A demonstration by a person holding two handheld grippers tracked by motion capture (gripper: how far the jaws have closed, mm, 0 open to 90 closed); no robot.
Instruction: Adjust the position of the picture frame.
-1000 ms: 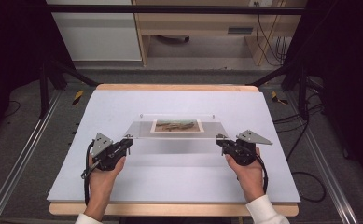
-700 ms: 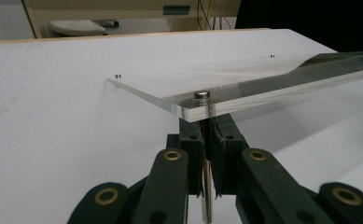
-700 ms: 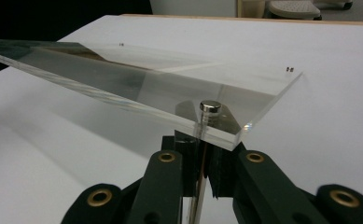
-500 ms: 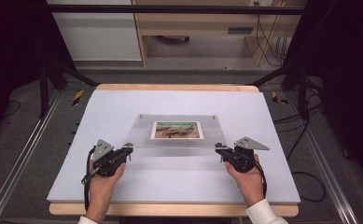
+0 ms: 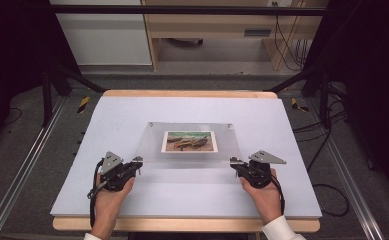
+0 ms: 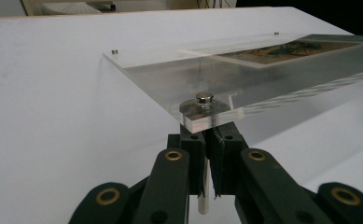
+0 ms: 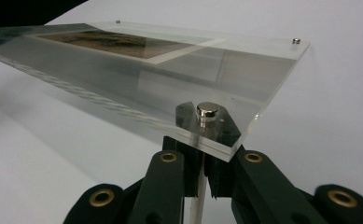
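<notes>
A clear acrylic picture frame [image 5: 154, 150] holding a landscape print [image 5: 189, 141] lies over the middle of the white tabletop [image 5: 282, 125], its near edge lifted. My left gripper [image 5: 138, 162] is shut on the post [image 6: 204, 200] under the frame's near-left corner, below a metal cap [image 6: 204, 99]. My right gripper [image 5: 234, 162] is shut on the post [image 7: 195, 205] under the near-right corner, below its cap [image 7: 207, 112]. In the left gripper view the jaws [image 6: 207, 140] close under the plate; in the right gripper view [image 7: 206, 163] likewise. Small caps mark the far corners.
The tabletop sits on a wooden board whose edge [image 5: 182, 224] shows at the front. Metal rails [image 5: 27, 165] run along both sides on the floor. Cables [image 5: 327, 190] trail at the right. A cabinet [image 5: 107, 35] and a wooden shelf stand beyond the table.
Both grippers have drawn back toward the person with the frame. The frame has tipped flatter, so the print shows more fully from above.
</notes>
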